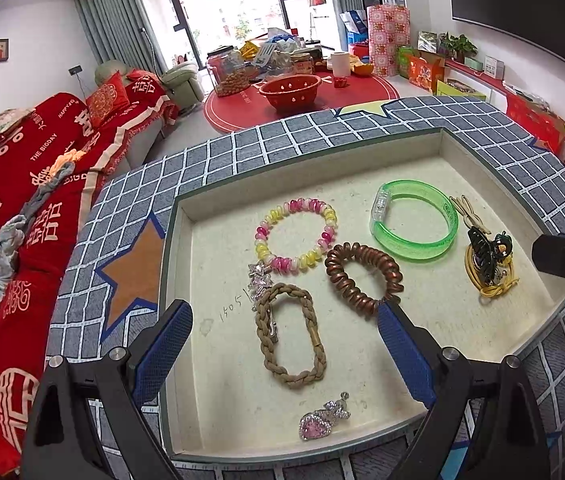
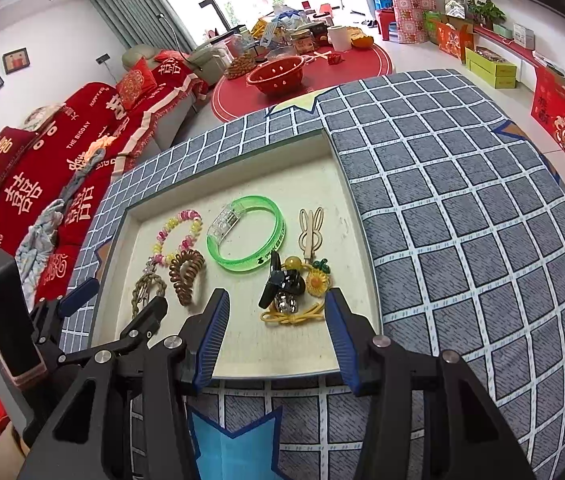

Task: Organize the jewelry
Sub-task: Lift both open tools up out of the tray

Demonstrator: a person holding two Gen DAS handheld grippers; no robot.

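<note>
A shallow cream tray (image 1: 210, 360) is sunk into the grey checked table. In it lie a pink-yellow bead bracelet (image 1: 296, 234), a green bangle (image 1: 414, 220), a brown coil hair tie (image 1: 362, 278), a braided tan bracelet (image 1: 290, 336), a crystal clip (image 1: 258, 284), a pink heart brooch (image 1: 322, 420), and a black claw clip on yellow bands (image 1: 490, 264). My left gripper (image 1: 284, 332) is open over the braided bracelet. My right gripper (image 2: 276, 312) is open, just before the claw clip (image 2: 282, 284) and yellow bands (image 2: 294, 316).
The grey checked table (image 2: 462, 220) surrounds the tray (image 2: 346, 200). A beige rabbit-shaped hair clip (image 2: 310, 228) and a sunflower charm (image 2: 316, 282) lie in the tray's right part. A red sofa (image 1: 22, 184) stands left, a cluttered red round table (image 1: 302, 92) behind.
</note>
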